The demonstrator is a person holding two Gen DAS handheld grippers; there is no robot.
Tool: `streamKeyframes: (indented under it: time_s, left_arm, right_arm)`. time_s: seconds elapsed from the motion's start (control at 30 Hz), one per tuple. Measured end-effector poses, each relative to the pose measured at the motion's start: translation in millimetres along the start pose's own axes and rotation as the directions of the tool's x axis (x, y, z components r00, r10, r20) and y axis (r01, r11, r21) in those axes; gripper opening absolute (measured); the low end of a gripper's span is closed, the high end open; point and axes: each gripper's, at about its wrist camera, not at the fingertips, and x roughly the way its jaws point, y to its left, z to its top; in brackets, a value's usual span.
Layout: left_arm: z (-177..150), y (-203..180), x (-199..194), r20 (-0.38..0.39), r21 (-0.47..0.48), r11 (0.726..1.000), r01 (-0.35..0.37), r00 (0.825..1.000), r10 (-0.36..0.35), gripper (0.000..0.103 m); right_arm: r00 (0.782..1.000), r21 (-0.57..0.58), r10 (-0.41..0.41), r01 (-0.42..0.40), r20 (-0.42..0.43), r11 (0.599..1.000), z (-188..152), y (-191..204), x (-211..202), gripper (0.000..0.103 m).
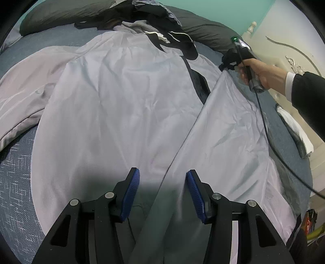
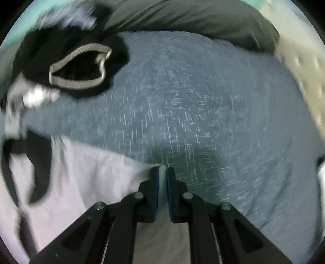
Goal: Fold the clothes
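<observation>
Right claw [image 2: 162, 172] nearly closed, pinching the jacket [image 1: 126, 97] edge betw its pads; jacket's spread flat across the bed [image 2: 203, 101]. Left claw [image 1: 162, 178] half-wide, hovering over the hem w/ nothing gripped. Left cam only: a hand [image 1: 262, 74] in dark sleeve w/ white cuff holding the right tool, cable [image 1: 270, 138] trailing, cream headboard [image 1: 284, 46]. Right cam only, blurred: black garment [image 2: 77, 67] w/ grey trim near the pillow [image 2: 193, 18]

A home bedroom: blue patterned bedspread [image 1: 16, 172], dark grey pillows [image 1: 61, 14], ornate cream headboard [image 1: 284, 50], teal wall [image 1: 233, 10]
</observation>
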Motion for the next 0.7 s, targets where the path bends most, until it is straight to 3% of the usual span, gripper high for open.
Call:
streamKeyframes:
  time_s: [0.17,0.33,0.47,0.7]
  left_arm:
    - [2,0,1,-0.001,0.002,1.000,-0.004,1.000,0.004,0.053]
    - [3,0,0,-0.004,0.003,1.000,-0.007,1.000,0.007,0.053]
    - [2,0,-1,-0.007,0.003,1.000,-0.008,1.000,0.008,0.053]
    - [3,0,-3,-0.017,0.002,1.000,-0.002,1.000,0.002,0.053]
  right_arm:
    - [0.991,0.085,0.095,-0.103,0.094,0.991,10,-20,-25,0.009]
    - [0.979,0.029,0.154,-0.159,0.135,0.987,6,-33,-45,0.010]
    - [0.981,0.024,0.170,-0.173,0.094,0.985,-14,-43,-43,0.010]
    - [0.981,-0.039,0.192,-0.191,0.039,0.981,-32,-20,-27,0.010]
